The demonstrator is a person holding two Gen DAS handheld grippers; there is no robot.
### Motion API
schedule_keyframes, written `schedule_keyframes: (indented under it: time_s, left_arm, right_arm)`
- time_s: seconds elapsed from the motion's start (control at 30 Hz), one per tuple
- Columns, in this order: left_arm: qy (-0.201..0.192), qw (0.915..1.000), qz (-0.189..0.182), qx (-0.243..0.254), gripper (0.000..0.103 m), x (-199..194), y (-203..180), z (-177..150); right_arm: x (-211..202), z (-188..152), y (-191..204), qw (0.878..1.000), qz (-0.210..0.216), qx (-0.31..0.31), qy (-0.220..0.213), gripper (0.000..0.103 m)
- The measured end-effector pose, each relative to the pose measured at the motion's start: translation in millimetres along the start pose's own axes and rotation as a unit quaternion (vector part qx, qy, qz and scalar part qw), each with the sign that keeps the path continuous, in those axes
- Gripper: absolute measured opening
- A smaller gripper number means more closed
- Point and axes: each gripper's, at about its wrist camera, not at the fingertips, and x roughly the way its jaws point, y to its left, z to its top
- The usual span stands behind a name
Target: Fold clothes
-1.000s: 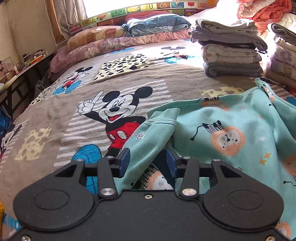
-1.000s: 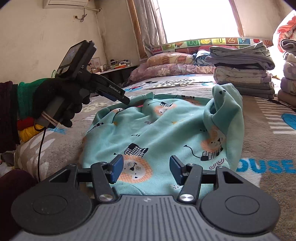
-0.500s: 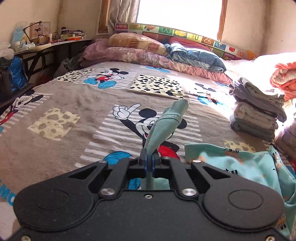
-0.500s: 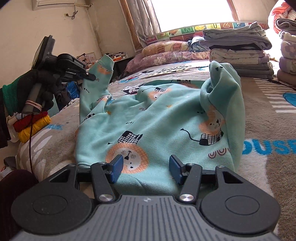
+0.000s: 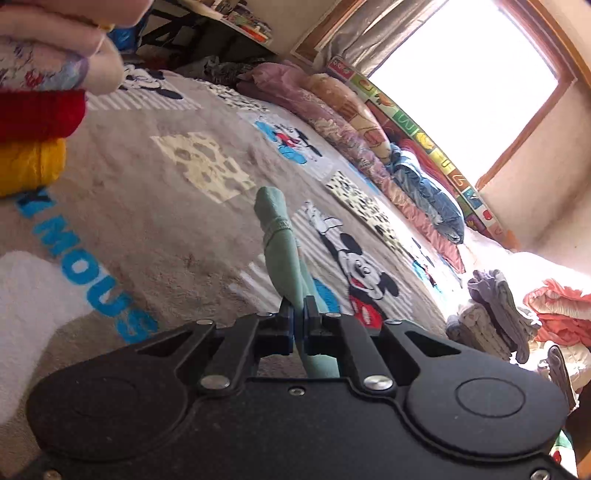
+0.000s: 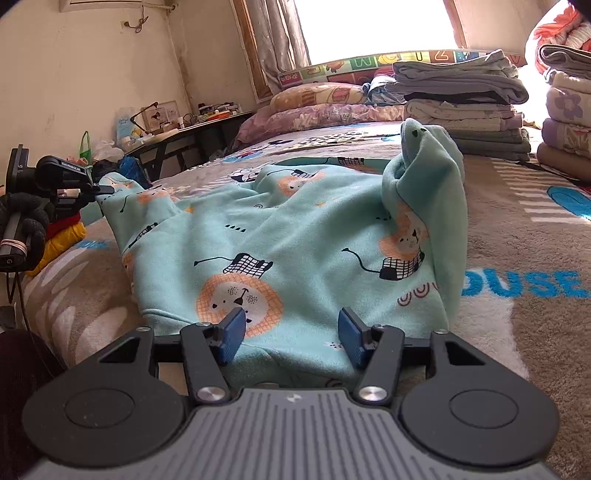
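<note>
While the garment lies spread on the bed, the scene runs from the grippers outward:

Right gripper (image 6: 290, 334): lowest in the right wrist view, blue-padded fingers (image 6: 232, 334) spread wide and holding nothing; they sit just above the near hem of the sweatshirt.

Mint sweatshirt (image 6: 295, 236): a fleece top printed with orange lion faces, lying mostly flat on the blanket in front of the right gripper, body wrinkled. Its right sleeve (image 6: 432, 184) stands bunched and folded up on that side.

Left gripper (image 5: 298, 325): jaws clamped together on the left sleeve (image 5: 280, 240), which sticks out past the fingertips as a narrow mint tube ending in a ribbed cuff. In the right wrist view this gripper (image 6: 101, 190) is at the far left, gripped by a black-gloved hand (image 6: 27, 225), pulling the sleeve out sideways from the body of the top.

Blanket (image 6: 535, 332): grey plush bedcover with cartoon mouse pictures and blue lettering, under everything.

Bright cloth rolls (image 5: 33, 140): red and yellow fabric at the blanket's edge beside the left gripper.

Folded stack (image 6: 465, 107): grey and pale folded items piled on the bed beyond the sweatshirt, well apart from it.

Pillows (image 6: 321, 107): patterned, along the head of the bed.

Window (image 6: 373, 26): very bright, behind the pillows, with a curtain to one side.
</note>
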Motion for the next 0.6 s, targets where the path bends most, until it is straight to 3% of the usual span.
schedule_keyframes:
  time_s: [0.07,0.1,0.23,0.3,0.37,0.47,0.6]
  left_arm:
    - [0.02,0.9959,0.074,-0.048,0.006,7.6,27.3,-7.2]
    - [0.017,0.9953,0.076,-0.057,0.006,2.8,34.9,-11.4]
    - [-0.012,0.9977,0.056,-0.035,0.009,-24.1,27.1,-23.1]
    - [-0.017,0.9988,0.042,-0.02,0.018,-32.1,16.9,-27.2]
    - [-0.015,0.9992,0.028,-0.022,0.043,-36.1,9.2,-31.2]
    - [-0.001,0.9985,0.014,-0.052,0.047,-30.9,2.4,-39.7]
    - [0.013,0.9962,0.006,-0.086,0.047,-19.6,-1.9,-53.9]
  right_arm:
    - [-3.0,2.5,10.1,1.0,-0.008,-0.024,-0.004,0.056]
    - [-4.5,3.8,15.2,0.999,-0.012,-0.036,-0.006,0.056]
    - [-10.4,8.8,35.4,0.996,-0.028,-0.085,-0.013,0.054]
    - [-9.6,13.3,49.5,0.993,-0.023,-0.112,-0.017,0.05]
    - [2.4,23.1,76.3,0.989,0.01,-0.147,-0.02,0.047]
    - [25.6,37.1,111.5,0.983,0.052,-0.173,-0.019,0.046]
    - [61.6,52.0,155.8,0.974,0.074,-0.214,-0.018,0.045]
